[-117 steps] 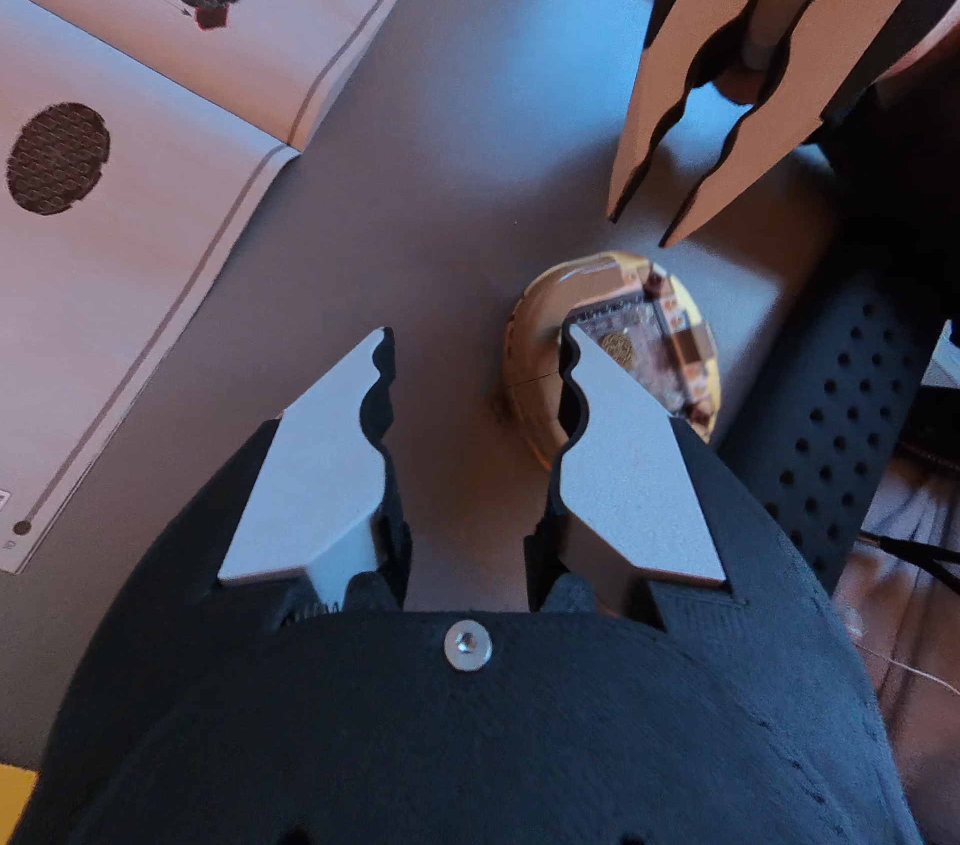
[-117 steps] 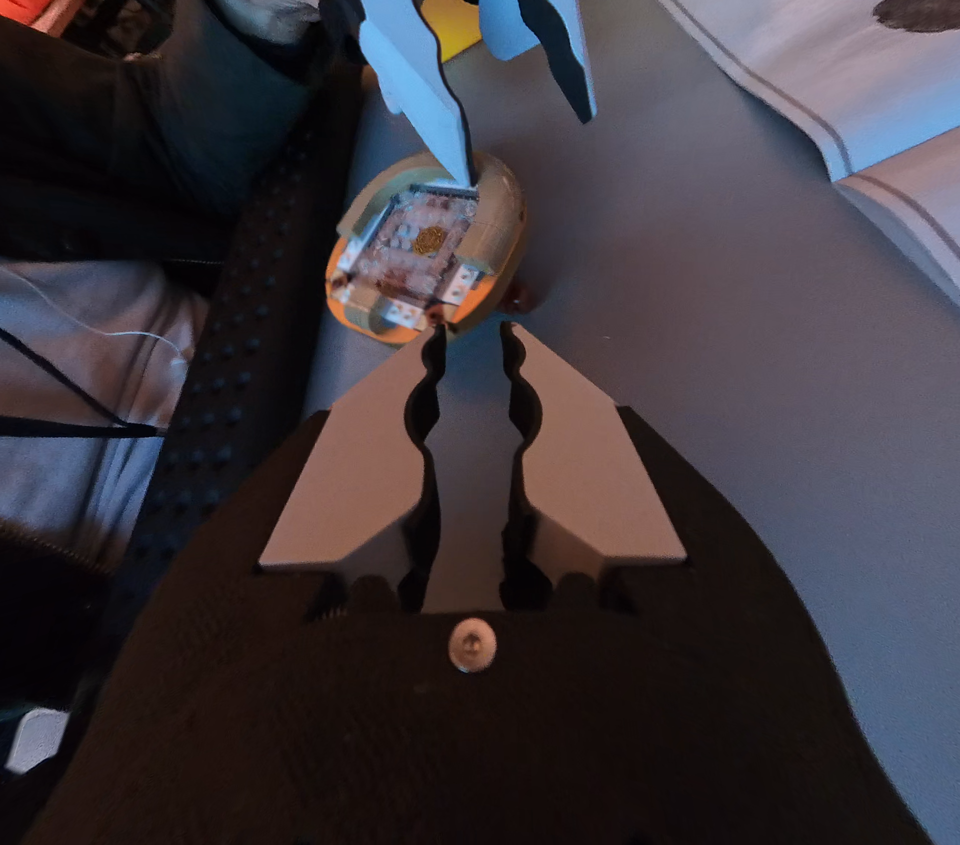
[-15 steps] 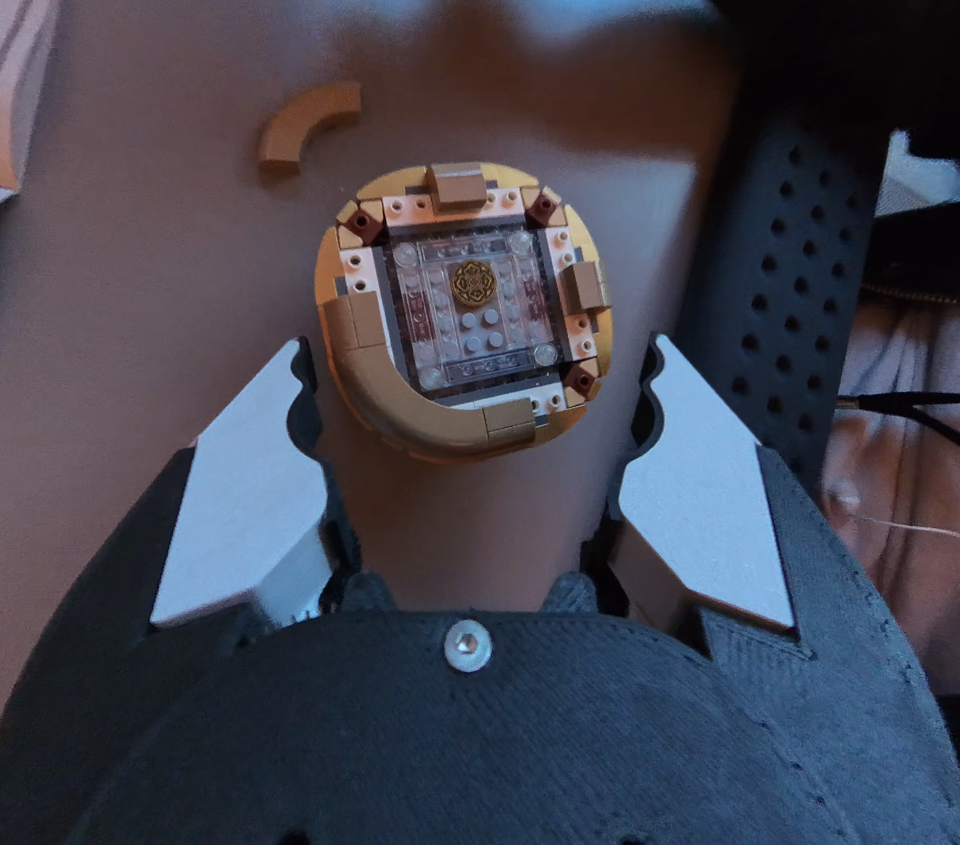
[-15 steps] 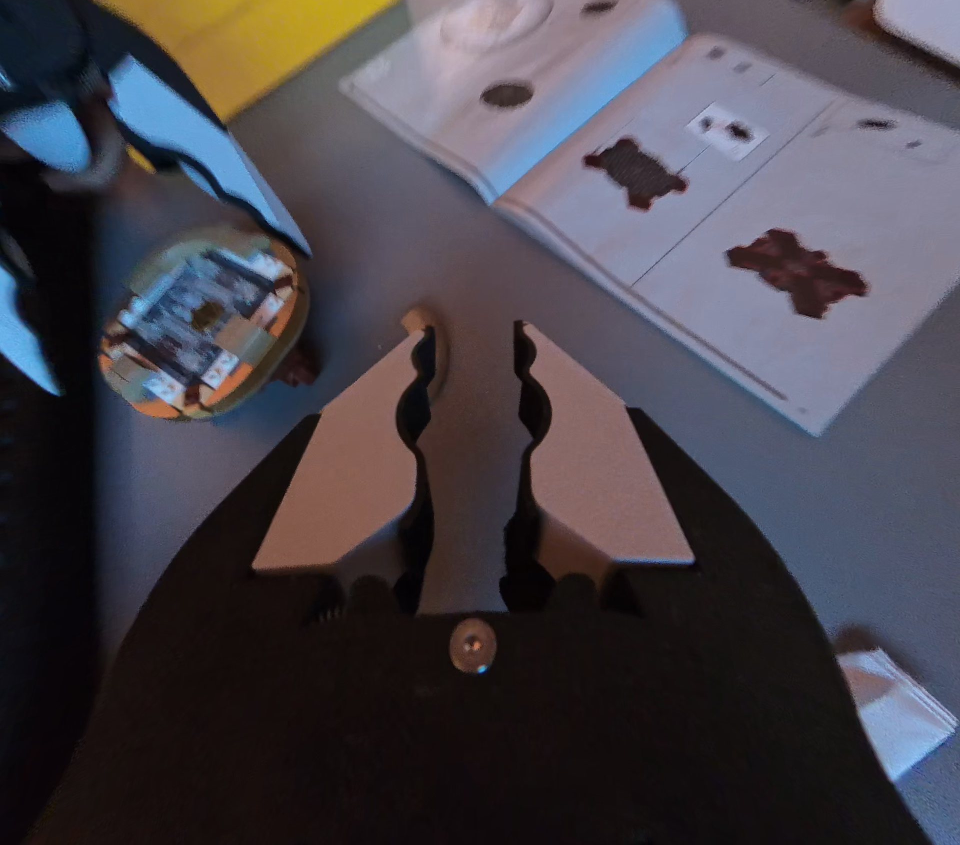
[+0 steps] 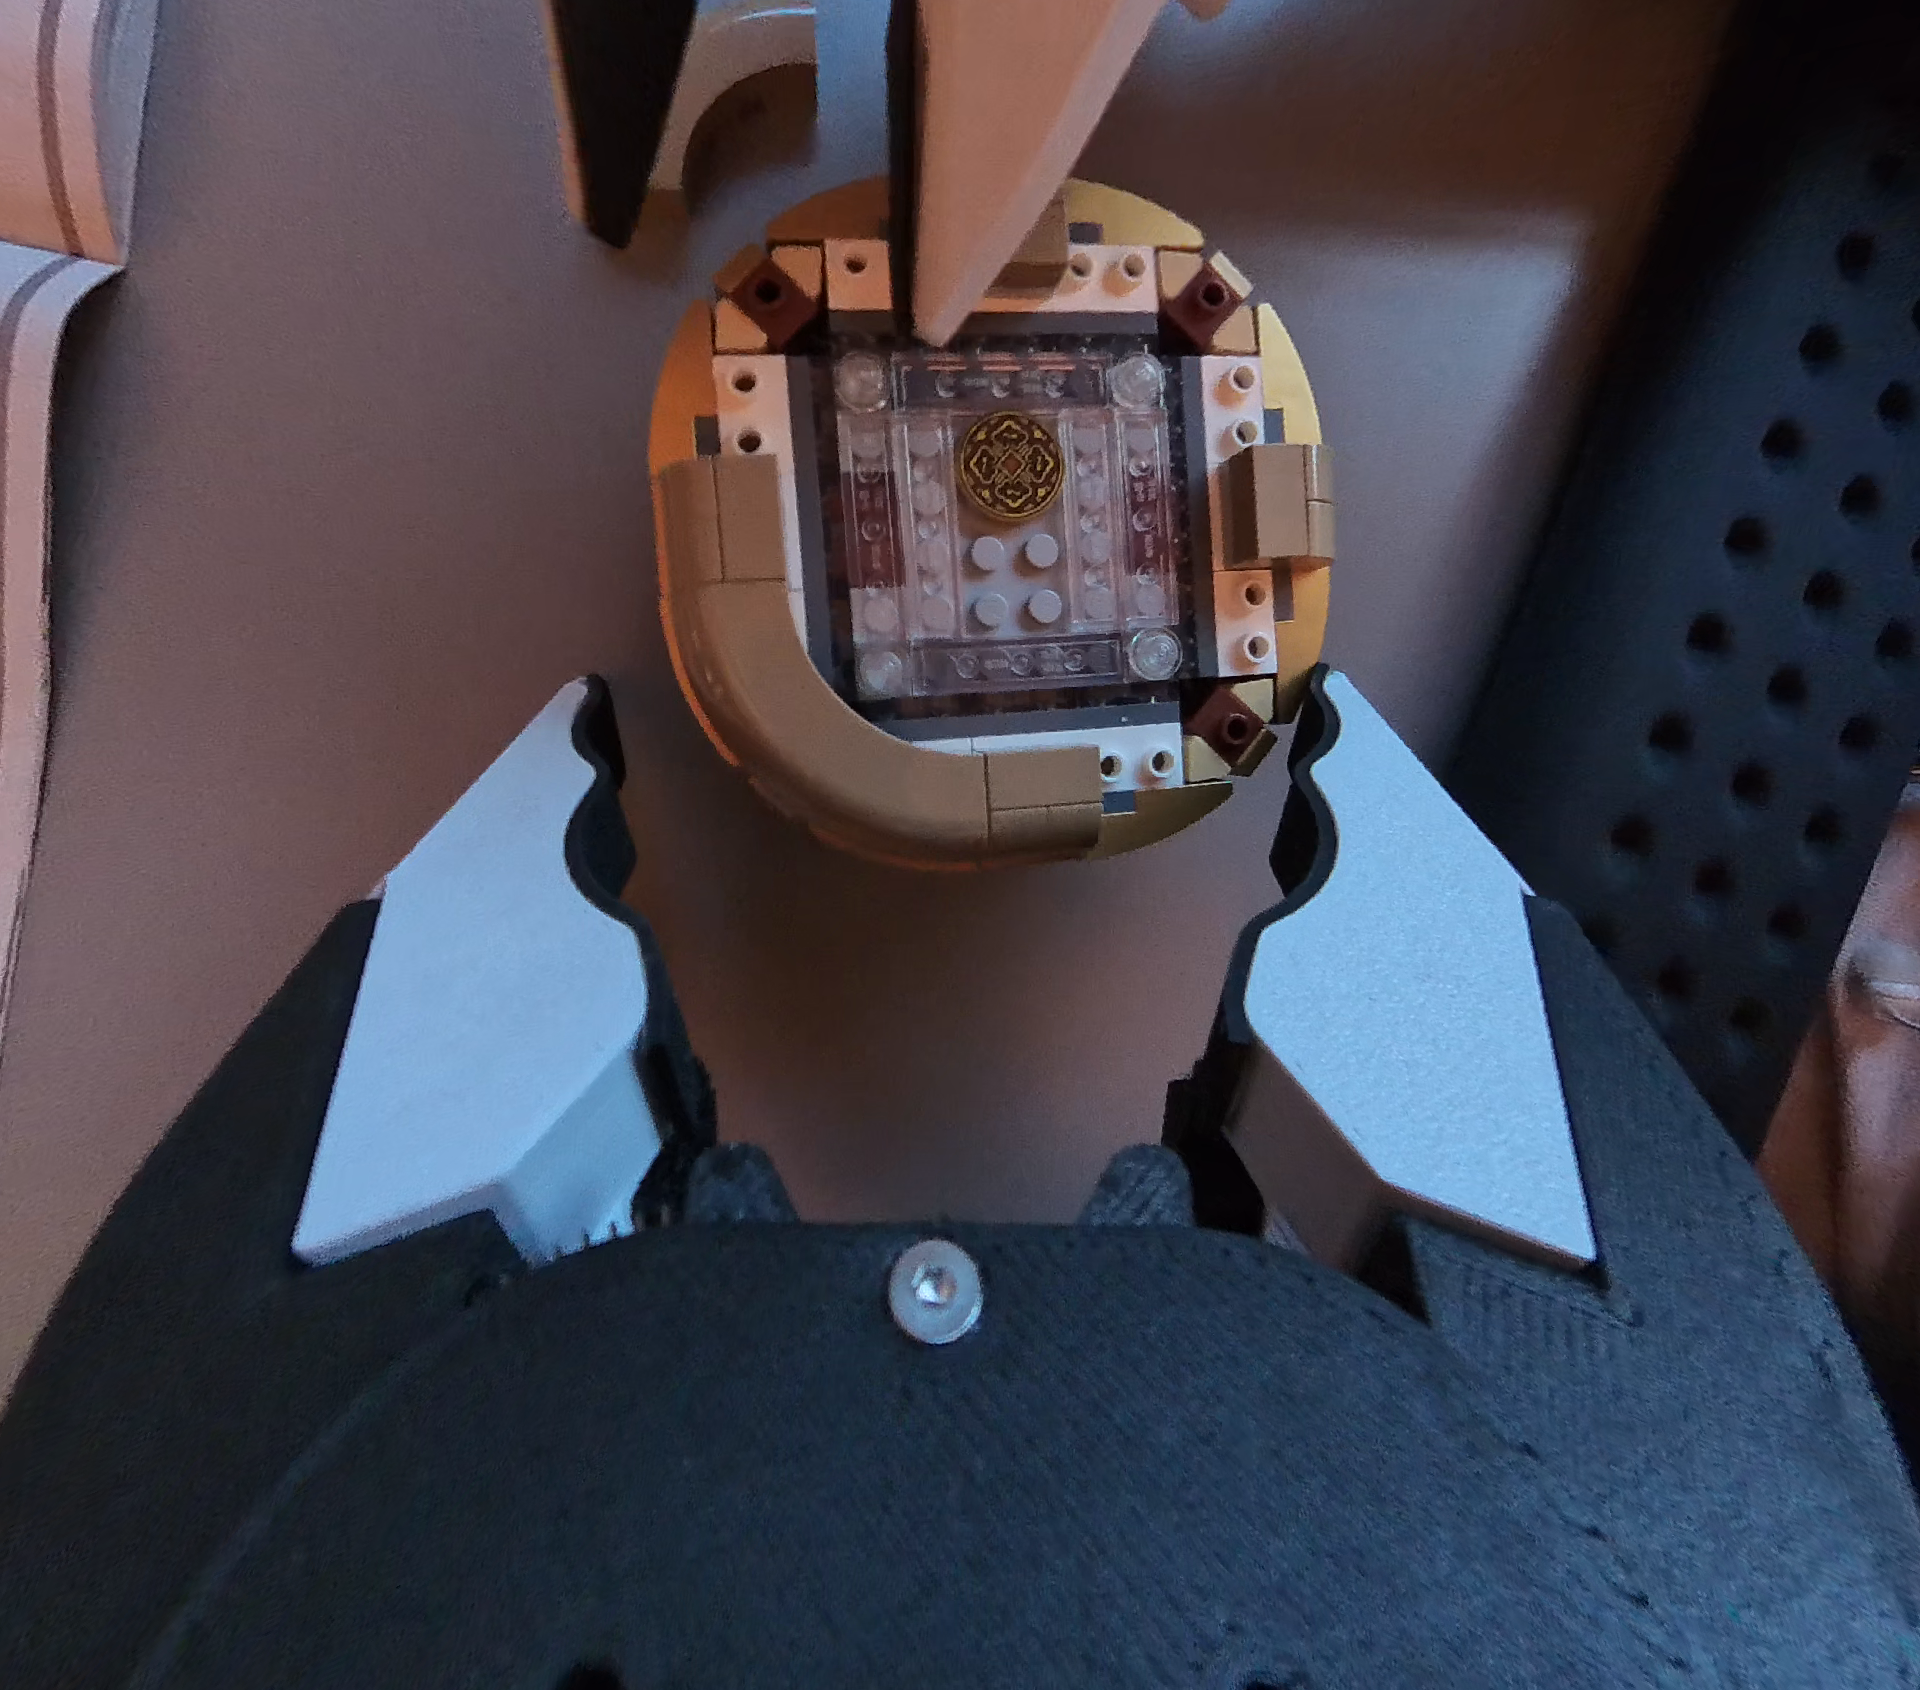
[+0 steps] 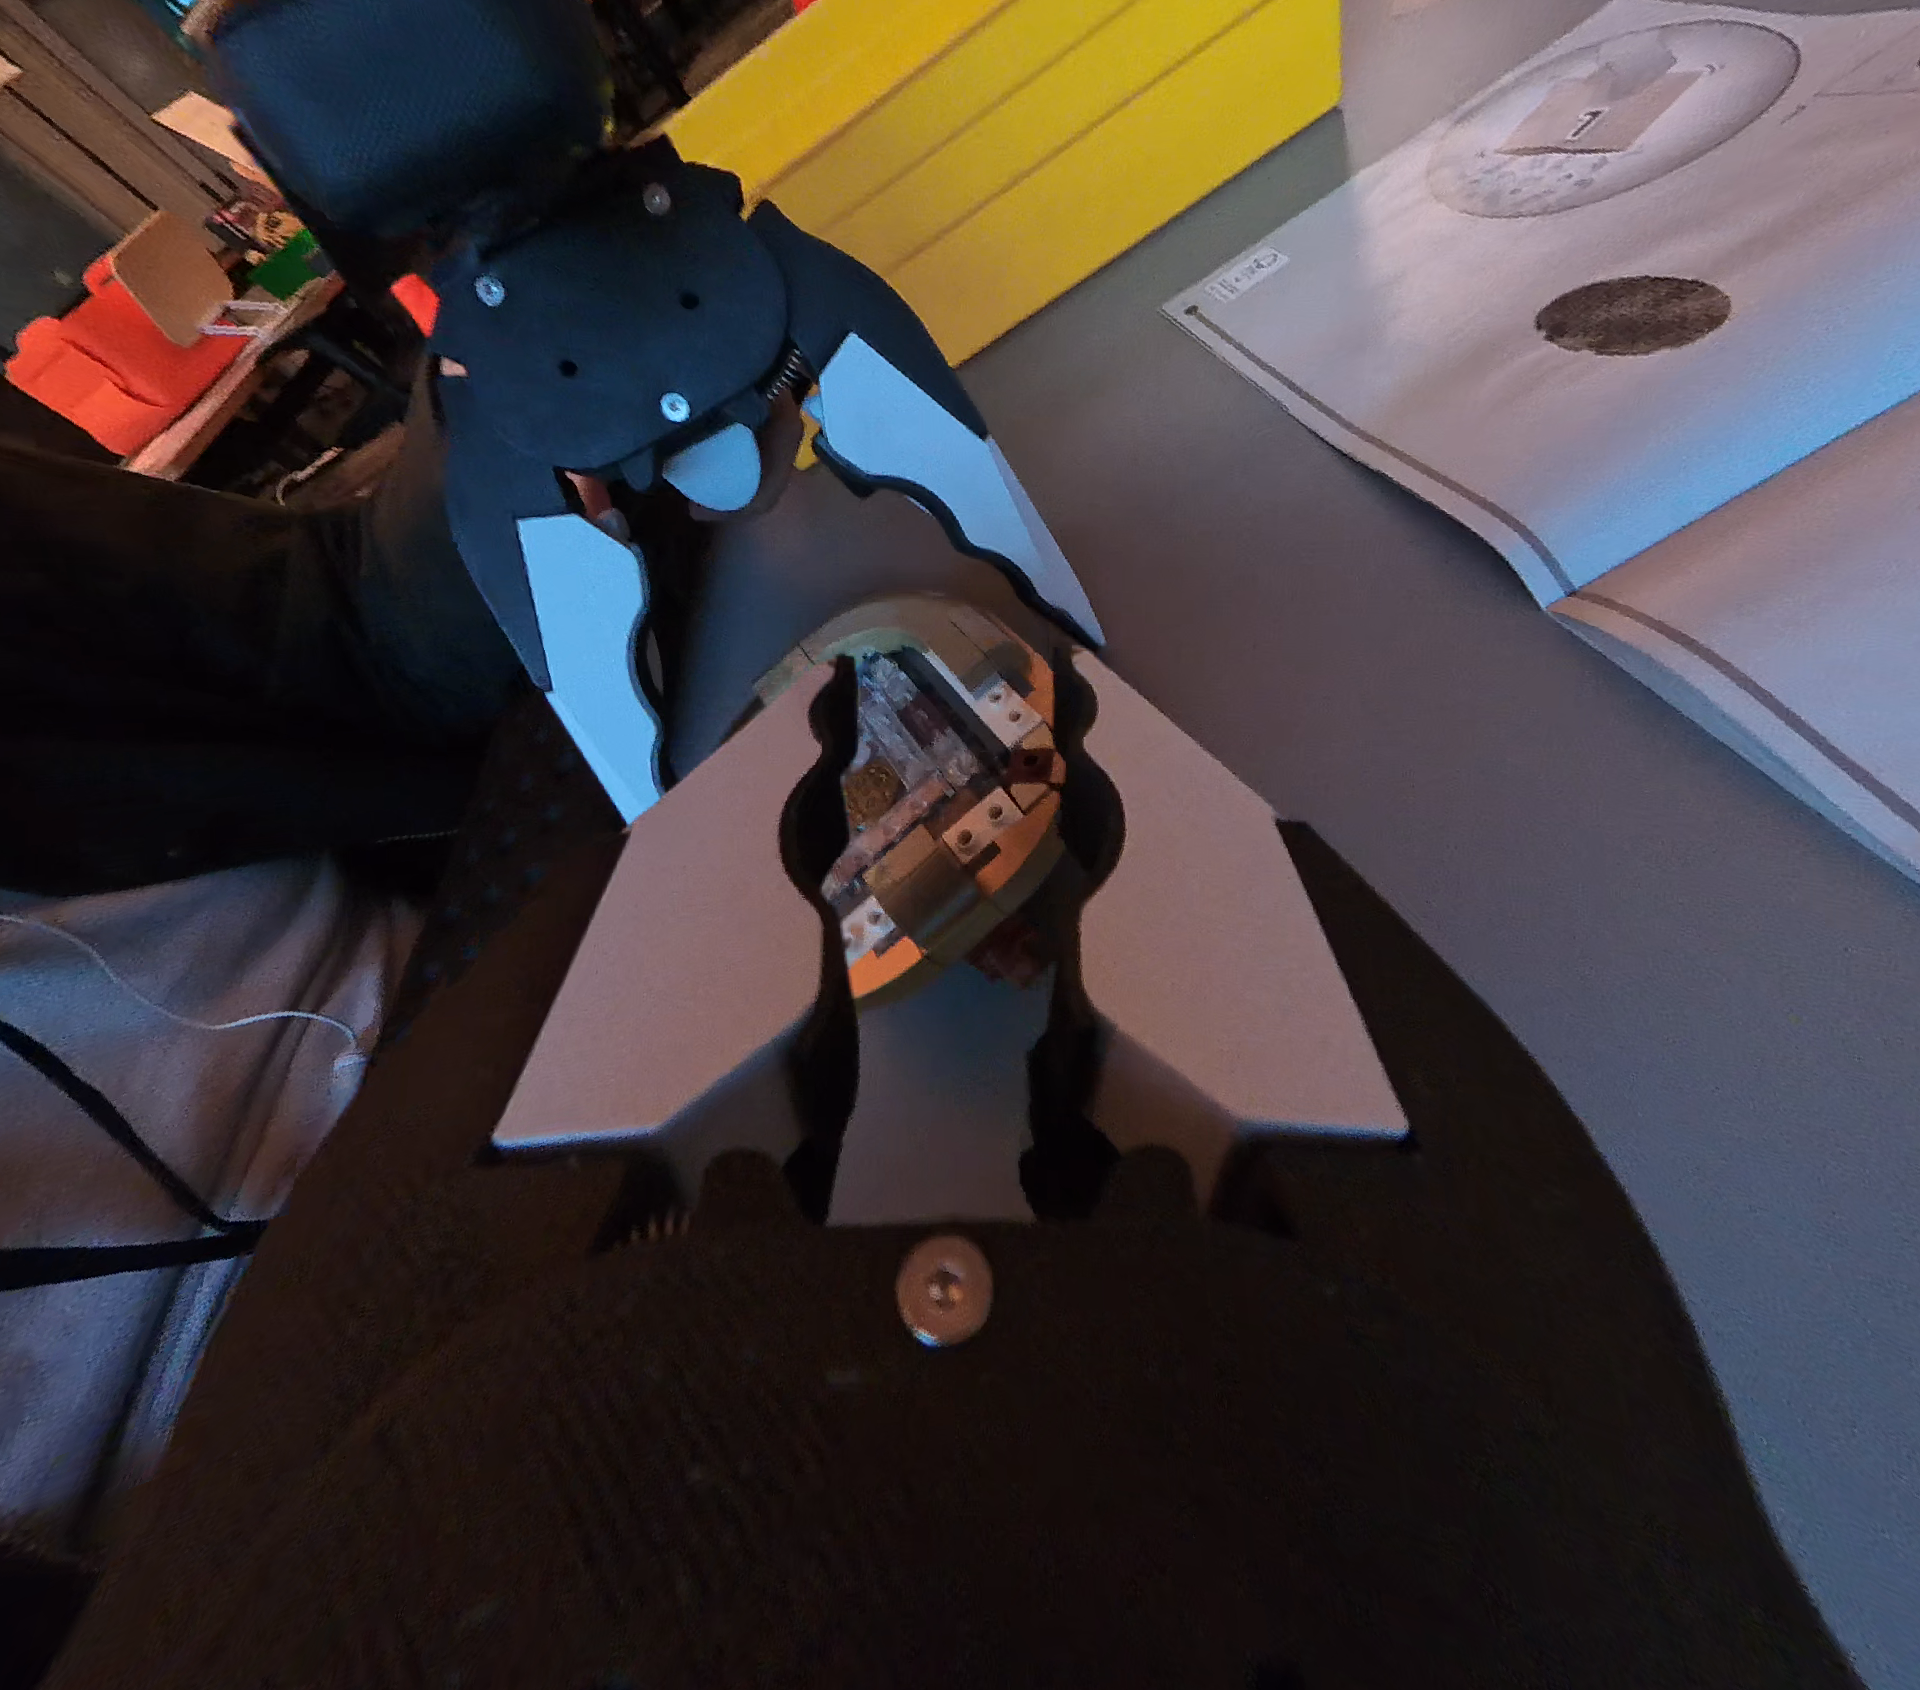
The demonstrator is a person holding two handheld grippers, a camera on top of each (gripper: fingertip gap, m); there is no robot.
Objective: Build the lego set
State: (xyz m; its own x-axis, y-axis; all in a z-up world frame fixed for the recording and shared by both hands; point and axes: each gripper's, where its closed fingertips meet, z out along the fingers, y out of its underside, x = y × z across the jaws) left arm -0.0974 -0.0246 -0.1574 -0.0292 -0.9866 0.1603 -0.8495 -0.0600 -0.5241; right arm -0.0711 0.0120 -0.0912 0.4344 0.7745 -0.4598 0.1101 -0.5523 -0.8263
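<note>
A round tan and gold lego model (image 5: 987, 518), with a clear square centre and a gold disc, sits on the grey table. It also shows in the right wrist view (image 6: 935, 809). My left gripper (image 5: 956, 690) is open. Its tips straddle the model's near edge without gripping it. Its fingers (image 6: 592, 632) show beyond the model in the right wrist view. My right gripper (image 6: 951, 669) is open and empty, and reaches in from the far side (image 5: 779, 279). One fingertip rests on the model's far rim. A loose tan arc brick (image 5: 748, 102) lies just behind, partly hidden.
An open instruction booklet (image 6: 1558, 414) lies on the table, its edge at the left of the left wrist view (image 5: 62, 82). A yellow bin (image 6: 1039, 82) stands behind. A black perforated chair (image 5: 1714, 601) and a person's lap lie past the table edge. The grippers' ends are close to 7 cm from one another.
My right gripper has swung back from over the table and now sits over the model's far rim. My left gripper has moved closer to the model and is still open.
</note>
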